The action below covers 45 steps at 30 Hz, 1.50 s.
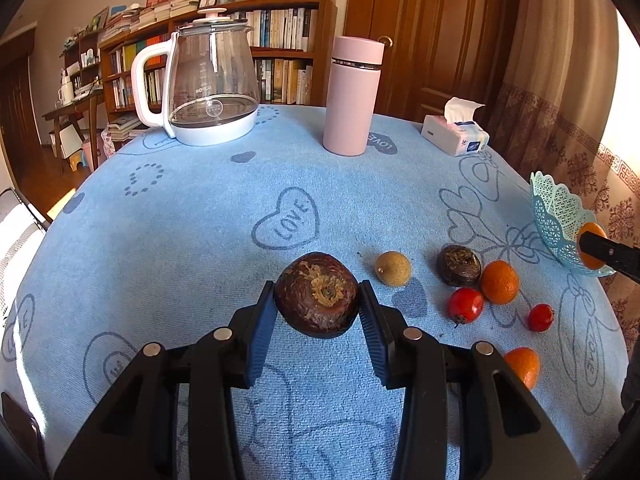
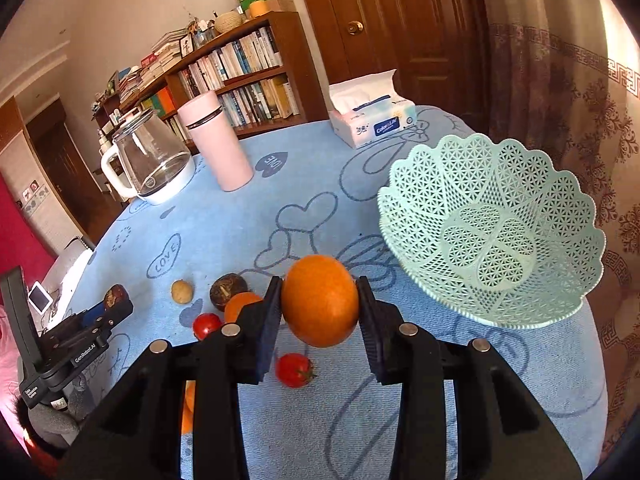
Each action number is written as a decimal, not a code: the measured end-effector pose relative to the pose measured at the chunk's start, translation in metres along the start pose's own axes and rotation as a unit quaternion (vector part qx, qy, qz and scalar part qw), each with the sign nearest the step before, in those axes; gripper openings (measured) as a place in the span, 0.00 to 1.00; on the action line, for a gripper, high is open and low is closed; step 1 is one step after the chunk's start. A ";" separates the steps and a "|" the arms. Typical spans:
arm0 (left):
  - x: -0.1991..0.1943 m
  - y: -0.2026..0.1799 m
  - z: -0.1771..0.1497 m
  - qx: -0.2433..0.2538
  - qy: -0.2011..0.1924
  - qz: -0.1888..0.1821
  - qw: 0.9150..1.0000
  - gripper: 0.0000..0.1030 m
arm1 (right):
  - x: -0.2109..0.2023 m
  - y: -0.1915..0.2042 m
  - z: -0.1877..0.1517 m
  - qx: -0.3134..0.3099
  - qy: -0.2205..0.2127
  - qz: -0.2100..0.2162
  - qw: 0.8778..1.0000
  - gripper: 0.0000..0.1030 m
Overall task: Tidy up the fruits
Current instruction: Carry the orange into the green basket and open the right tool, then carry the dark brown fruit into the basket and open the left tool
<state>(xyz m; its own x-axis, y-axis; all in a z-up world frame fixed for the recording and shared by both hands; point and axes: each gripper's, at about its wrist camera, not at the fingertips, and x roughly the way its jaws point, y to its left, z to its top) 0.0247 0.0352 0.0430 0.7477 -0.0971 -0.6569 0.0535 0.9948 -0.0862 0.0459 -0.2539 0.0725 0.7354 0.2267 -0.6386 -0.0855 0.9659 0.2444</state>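
Two grippers, two loads: your right gripper (image 2: pixel 318 306) is clenched on an orange (image 2: pixel 320 306), pads pressing either flank, the fruit clear of the cloth; your left gripper (image 1: pixel 319 300) is clamped the same way on a dark brown fruit (image 1: pixel 317 294), stem scar facing the camera. Near field, loose on the blue tablecloth (image 1: pixel 200 240): a red cherry tomato (image 2: pixel 293 369) just under the right claw, a second red one (image 2: pixel 206 325), another orange (image 2: pixel 240 305) touching a second dark fruit (image 2: pixel 227 290), and a small tan fruit (image 2: pixel 182 291) a little apart. Farther out, the mint lattice basket (image 2: pixel 416 216) sits up and to the right of the held orange, near but not under it, tilted with its empty bowl open toward you. That is the relation the next move hangs on, by my reading: carry right and forward over the near rim before letting go. Right hand is plainly the nearer; from the left wrist the basket lies far off at the right edge. Beyond: pink flask (image 2: pixel 216 144), glass kettle (image 2: pixel 150 160), tissue pack (image 2: pixel 372 120).
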 end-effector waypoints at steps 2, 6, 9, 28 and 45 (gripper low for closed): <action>0.000 0.000 0.000 0.000 0.002 0.000 1.000 0.40 | -0.004 -0.019 0.003 0.019 -0.005 -0.025 0.999 0.37; 0.002 -0.001 -0.001 0.001 0.004 0.001 1.000 0.40 | -0.007 -0.054 0.006 0.056 -0.012 -0.064 0.996 0.37; 0.002 -0.002 -0.001 0.003 0.005 0.000 1.000 0.40 | -0.004 -0.073 0.008 0.070 -0.010 -0.088 0.994 0.37; 0.003 -0.005 -0.002 0.010 0.011 0.002 1.000 0.40 | -0.003 -0.098 0.001 0.100 -0.041 -0.110 0.988 0.43; -0.009 -0.069 0.020 0.063 0.008 -0.052 0.997 0.40 | -0.029 -0.101 -0.007 0.121 -0.136 -0.146 0.972 0.70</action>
<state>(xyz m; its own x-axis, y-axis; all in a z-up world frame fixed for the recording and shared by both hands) 0.0278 -0.0324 0.0696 0.7238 -0.1989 -0.6607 0.2136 0.9751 -0.0594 0.0279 -0.3570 0.0612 0.8579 -0.1267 -0.4979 0.2908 0.9186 0.2674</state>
